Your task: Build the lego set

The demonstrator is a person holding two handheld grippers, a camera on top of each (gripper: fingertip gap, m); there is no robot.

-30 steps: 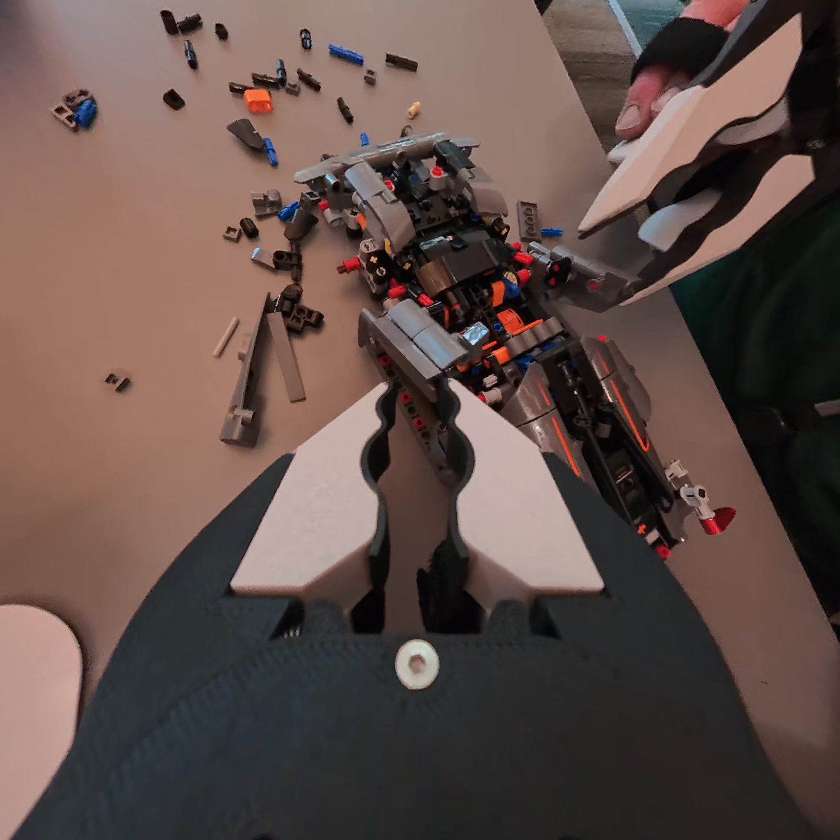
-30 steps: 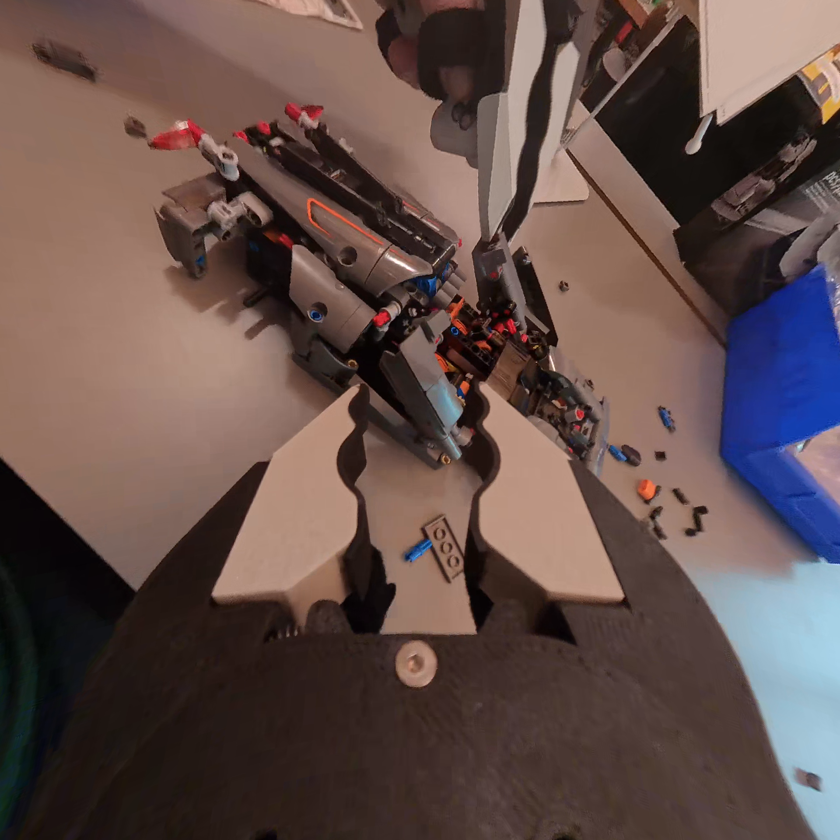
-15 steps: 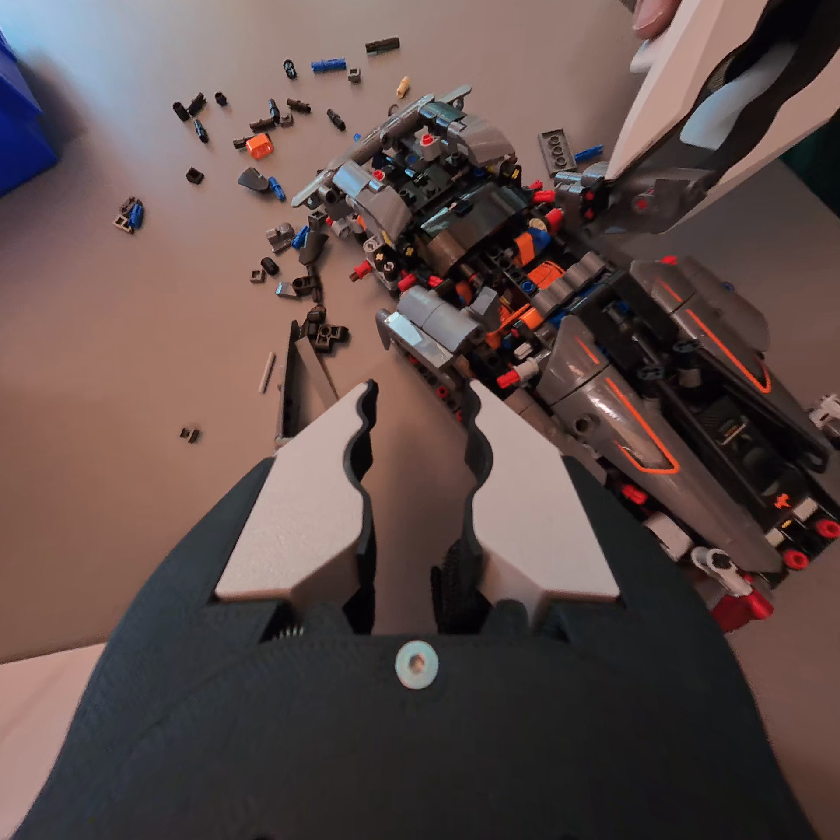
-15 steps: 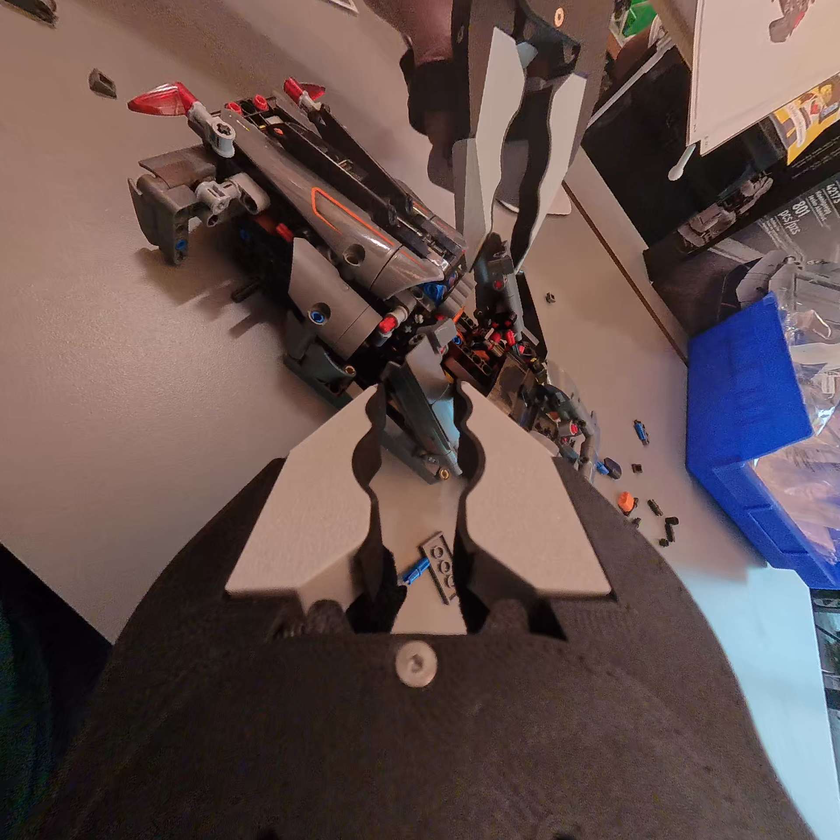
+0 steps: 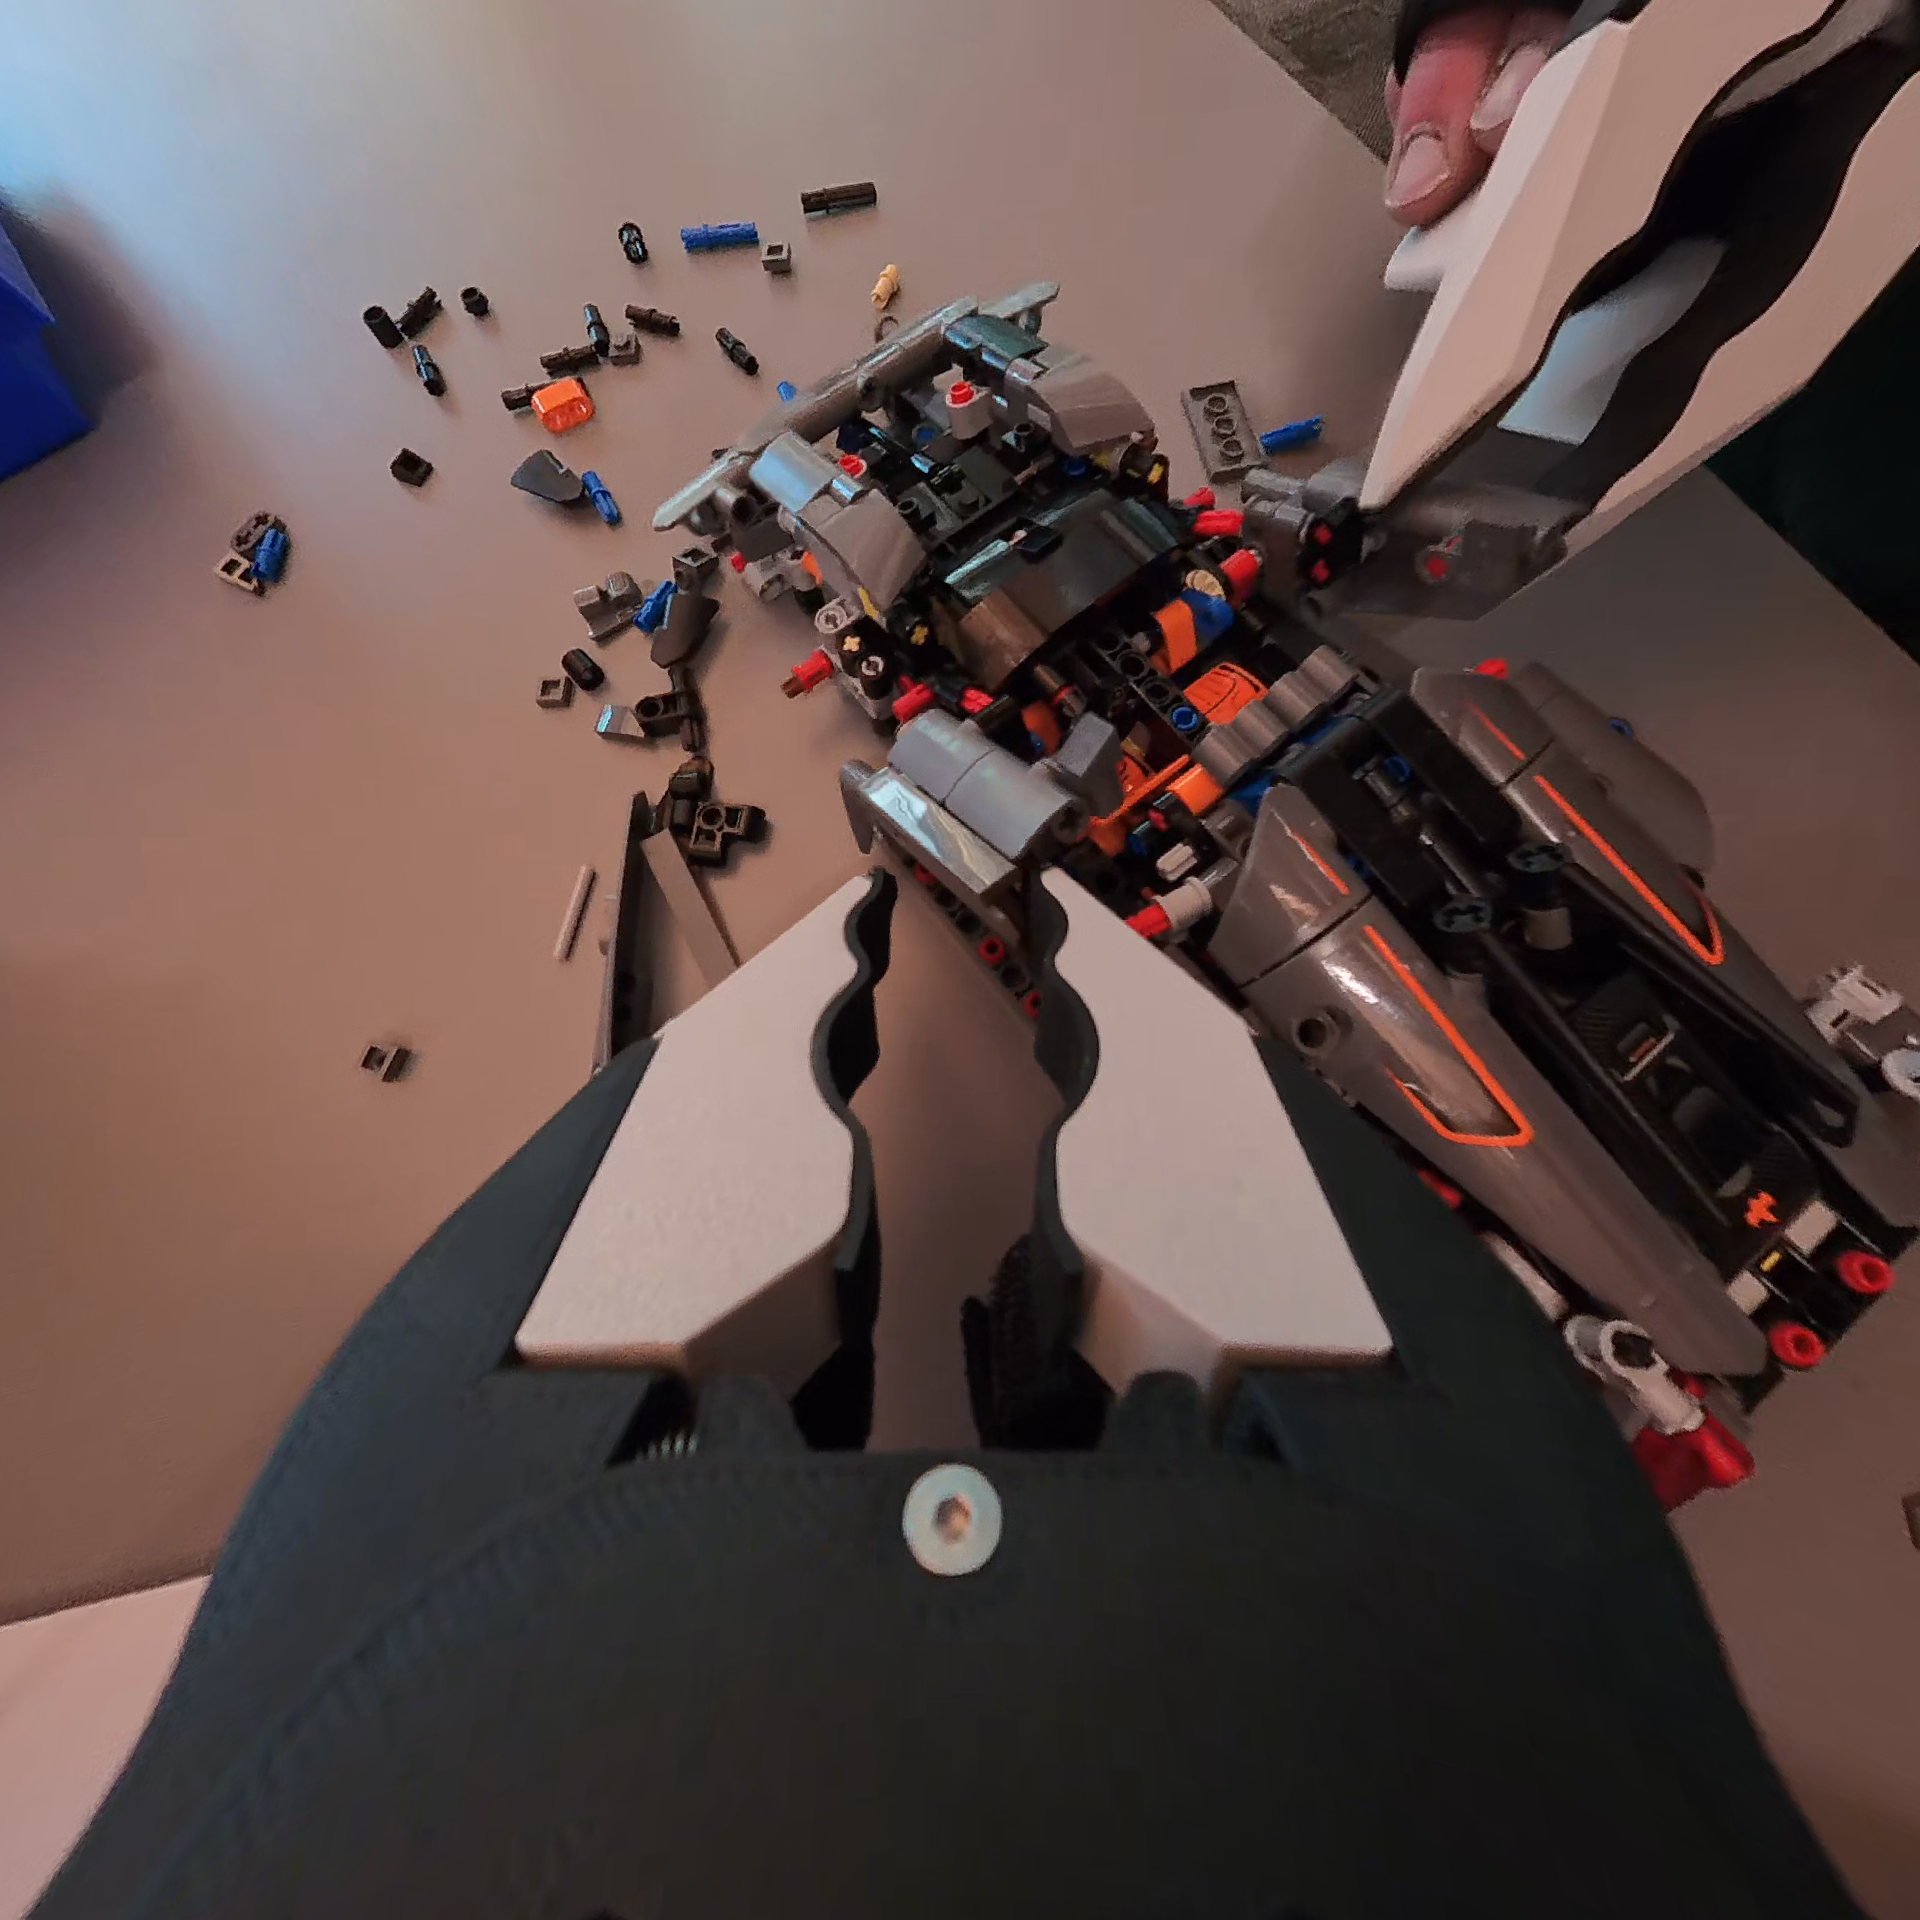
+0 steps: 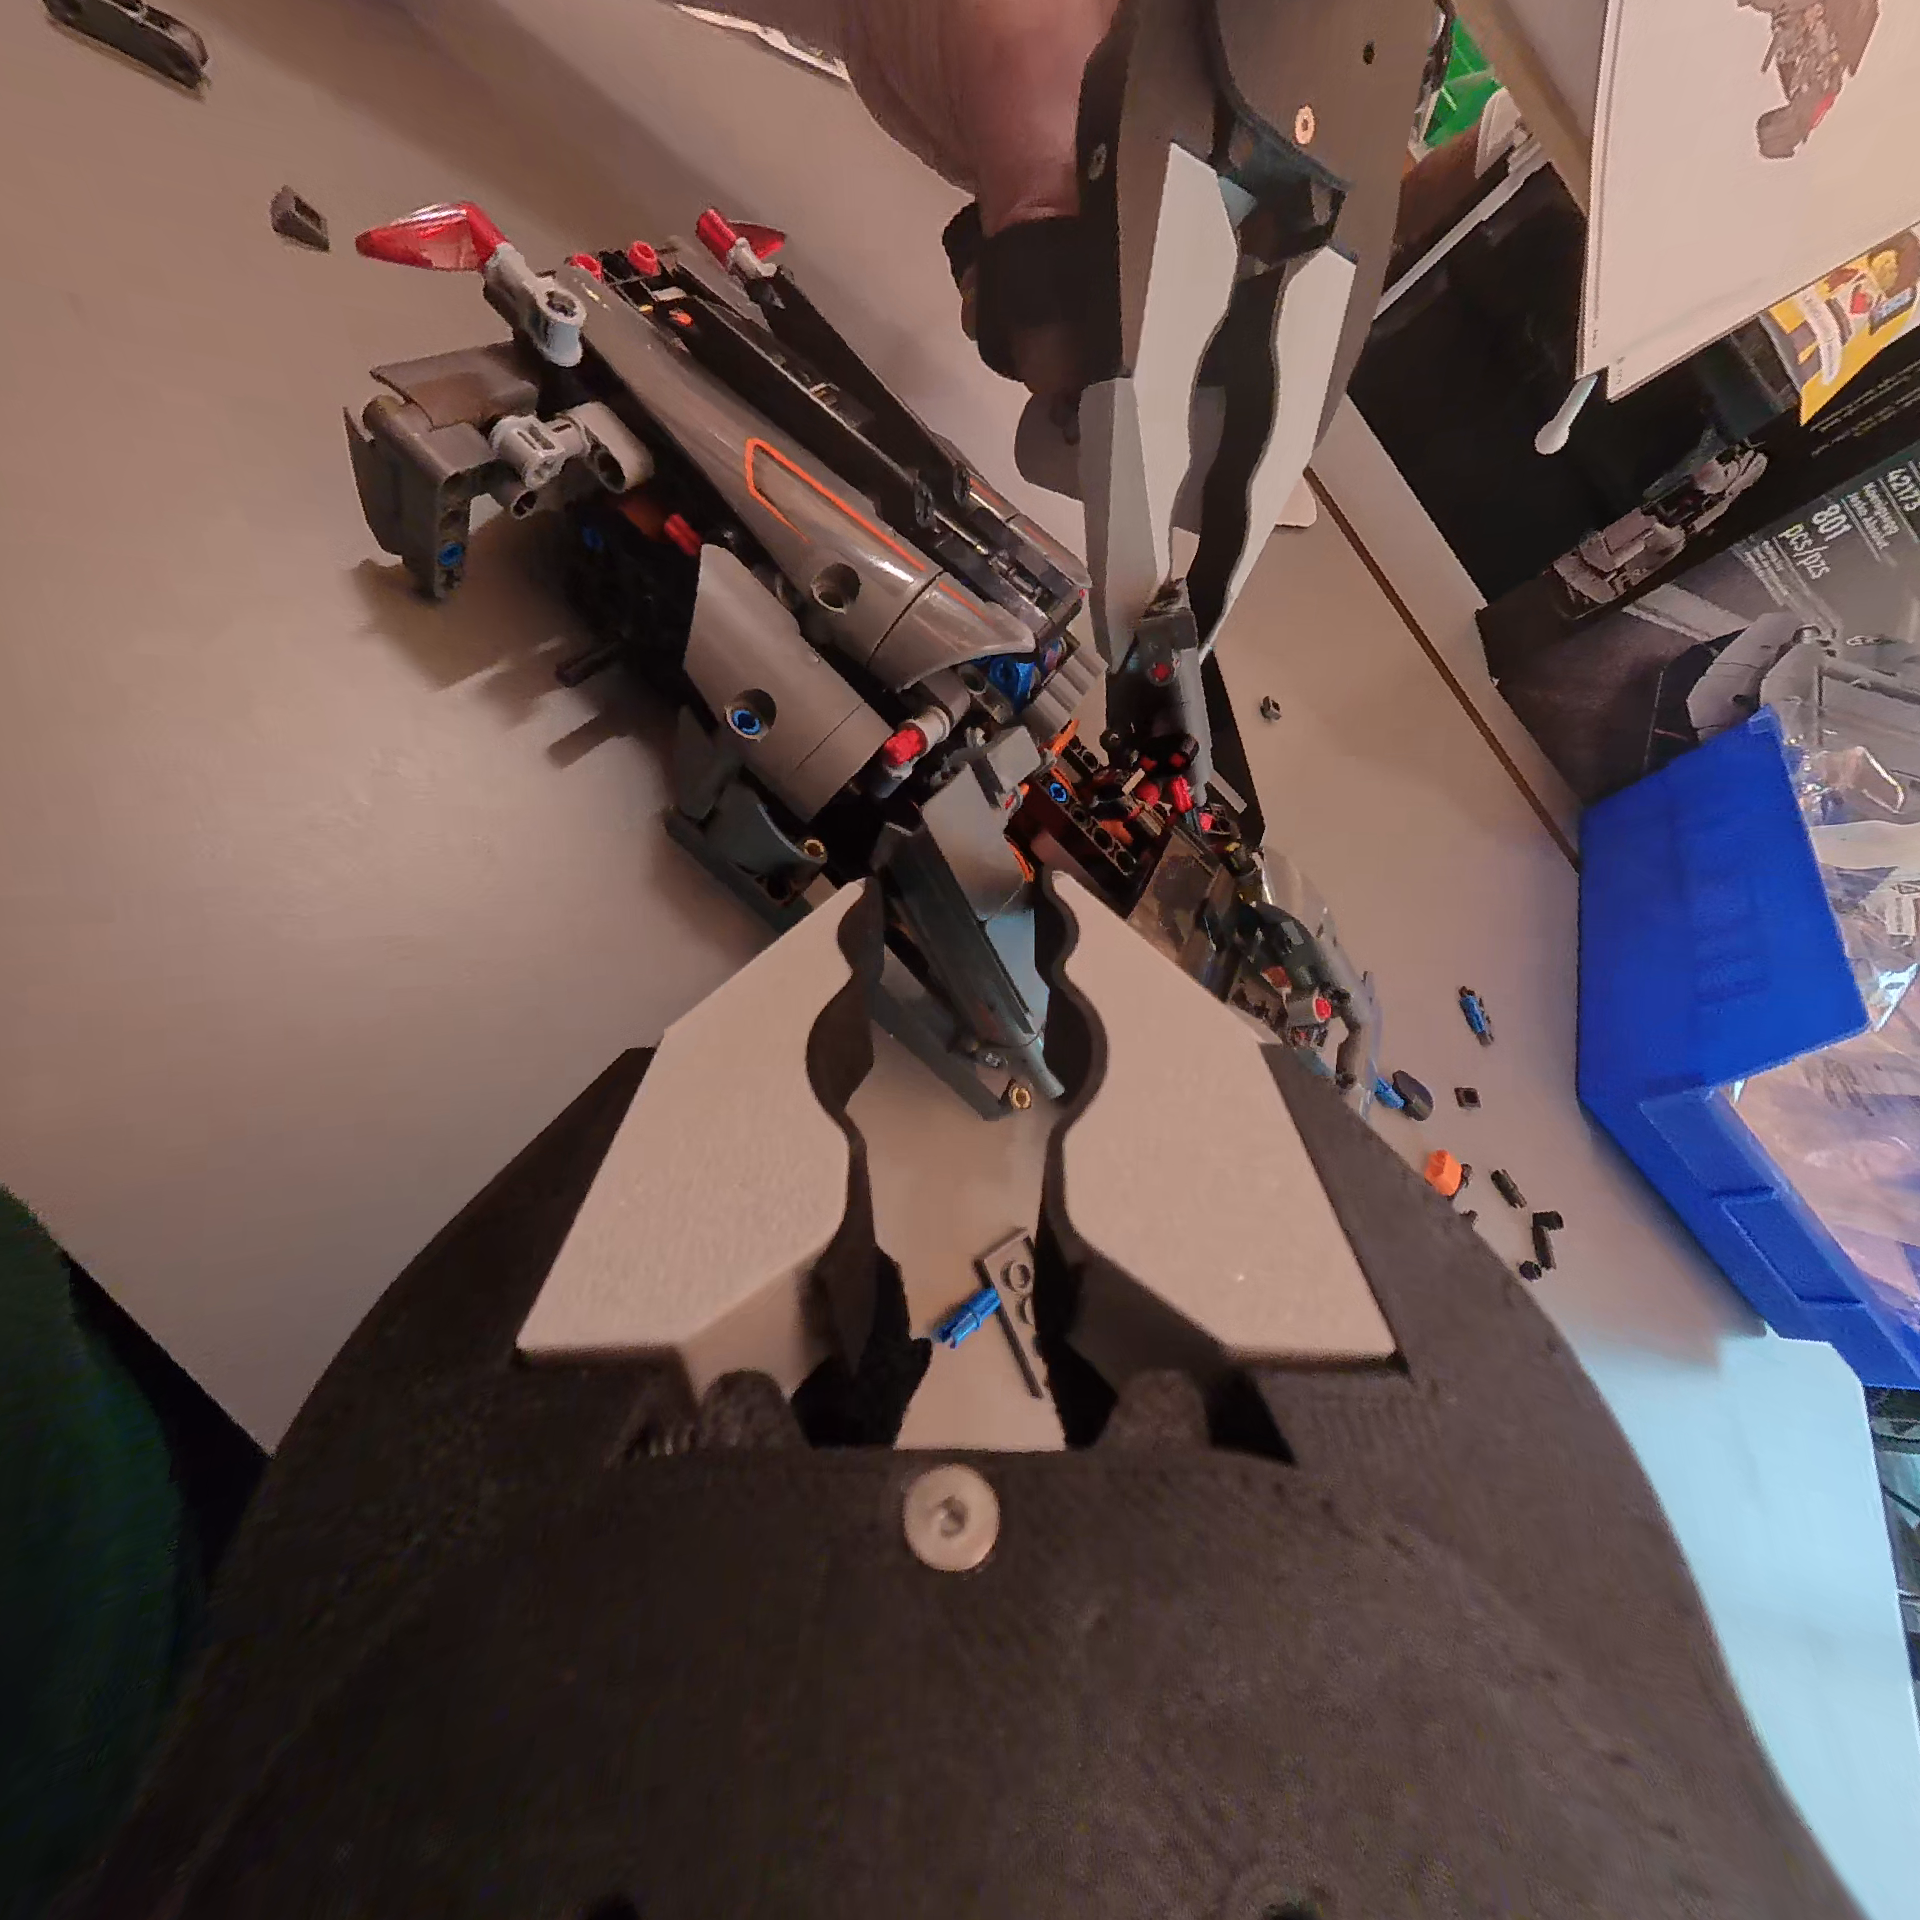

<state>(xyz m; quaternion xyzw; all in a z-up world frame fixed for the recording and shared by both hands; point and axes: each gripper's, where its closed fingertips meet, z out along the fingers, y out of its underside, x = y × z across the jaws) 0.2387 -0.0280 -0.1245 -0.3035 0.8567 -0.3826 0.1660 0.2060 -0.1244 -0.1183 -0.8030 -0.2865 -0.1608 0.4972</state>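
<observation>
A partly built grey, black and orange lego car lies on the table. My left gripper is closed on a grey side panel at the car's near side. In the right wrist view this gripper pinches that panel from above. My right gripper is closed on the grey side panel on the car's other side. It also shows at the top right of the left wrist view, with a hand behind it.
Several small loose pieces lie beyond the car, and long grey panels to its left. A flat grey plate and a blue pin lie under my right gripper. A blue bin, a box and a booklet stand at the right. The left gripper's tips are roughly 11 centimetres from the right gripper's.
My right gripper moved in and narrowed onto the side panel. My left gripper widened, then narrowed again on its panel. The car has turned a little in both views.
</observation>
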